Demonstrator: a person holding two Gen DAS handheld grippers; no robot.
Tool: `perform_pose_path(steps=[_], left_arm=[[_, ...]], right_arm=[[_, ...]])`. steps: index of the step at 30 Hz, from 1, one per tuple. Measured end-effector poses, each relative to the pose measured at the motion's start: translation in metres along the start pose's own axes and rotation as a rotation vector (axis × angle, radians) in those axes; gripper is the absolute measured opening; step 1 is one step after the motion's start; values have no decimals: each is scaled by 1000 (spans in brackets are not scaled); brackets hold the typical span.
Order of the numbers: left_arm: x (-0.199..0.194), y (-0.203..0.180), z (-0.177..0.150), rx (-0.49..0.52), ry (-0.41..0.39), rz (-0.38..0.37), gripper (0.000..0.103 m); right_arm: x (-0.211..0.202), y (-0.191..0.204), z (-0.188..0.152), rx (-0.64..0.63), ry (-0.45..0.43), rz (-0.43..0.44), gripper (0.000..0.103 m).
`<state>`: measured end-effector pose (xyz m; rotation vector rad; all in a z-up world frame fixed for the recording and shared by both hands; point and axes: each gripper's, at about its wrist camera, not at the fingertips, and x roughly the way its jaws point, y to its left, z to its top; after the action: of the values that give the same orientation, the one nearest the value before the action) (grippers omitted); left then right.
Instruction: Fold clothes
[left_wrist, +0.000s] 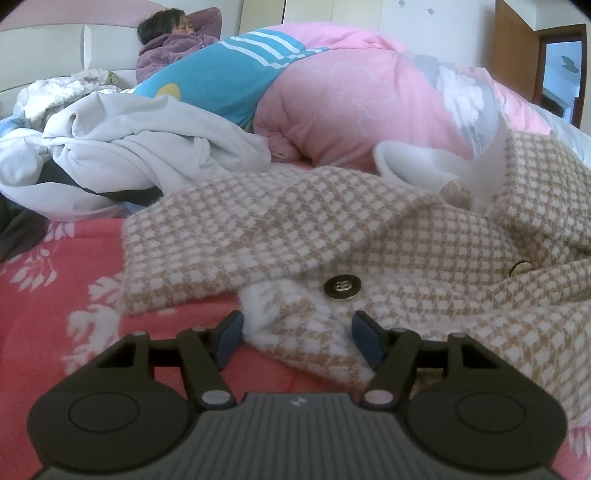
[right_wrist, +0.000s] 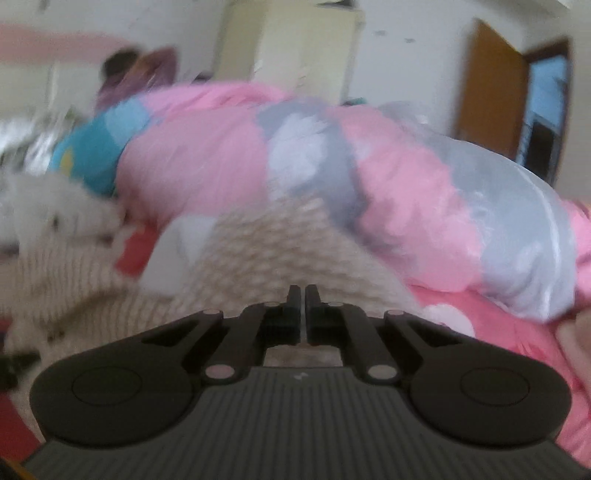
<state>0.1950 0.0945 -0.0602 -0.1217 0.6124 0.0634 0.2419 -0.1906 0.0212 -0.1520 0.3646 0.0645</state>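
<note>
A beige-and-white checked coat (left_wrist: 369, 236) with a round metal button (left_wrist: 342, 287) lies spread on the bed, its white lining (left_wrist: 410, 158) showing at the back. My left gripper (left_wrist: 298, 326) sits low at the coat's near edge. A bunched fold of that edge fills the gap between its blue pads (left_wrist: 231, 338), which press on it from both sides. In the blurred right wrist view, my right gripper (right_wrist: 303, 291) hovers over the coat (right_wrist: 280, 251) with its jaws together; I see nothing between them.
The red flowered bedsheet (left_wrist: 55, 280) lies under the coat. A rolled pink quilt (left_wrist: 362, 107) runs across the back, with a pile of white clothes (left_wrist: 140, 147) at the left. A person (left_wrist: 173, 40) rests by the headboard. A wooden door (left_wrist: 517, 51) stands at right.
</note>
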Motion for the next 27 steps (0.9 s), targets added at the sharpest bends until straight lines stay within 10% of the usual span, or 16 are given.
perform_pose_path(steps=[12,14,18,22,27], left_arm=[[-1,-2,-3,10,-16,12,65],[-1,-3,-4,16,-21,19,65],[-1,-3,-5,14,-23,17,65],[-1,-4,-4,19,-19,19,65],[1,-8,-4,44,-8,31,65]], right_arm=[[-72,-116,-29,304,-37,-104,3],[-73,-105,-28,249,-43,-63,4],[-64,-54,-22,26,-64,3,63],[-43,18,-21,-293,-64,39,87],[-2,89,-29,-585,-22,28,90]])
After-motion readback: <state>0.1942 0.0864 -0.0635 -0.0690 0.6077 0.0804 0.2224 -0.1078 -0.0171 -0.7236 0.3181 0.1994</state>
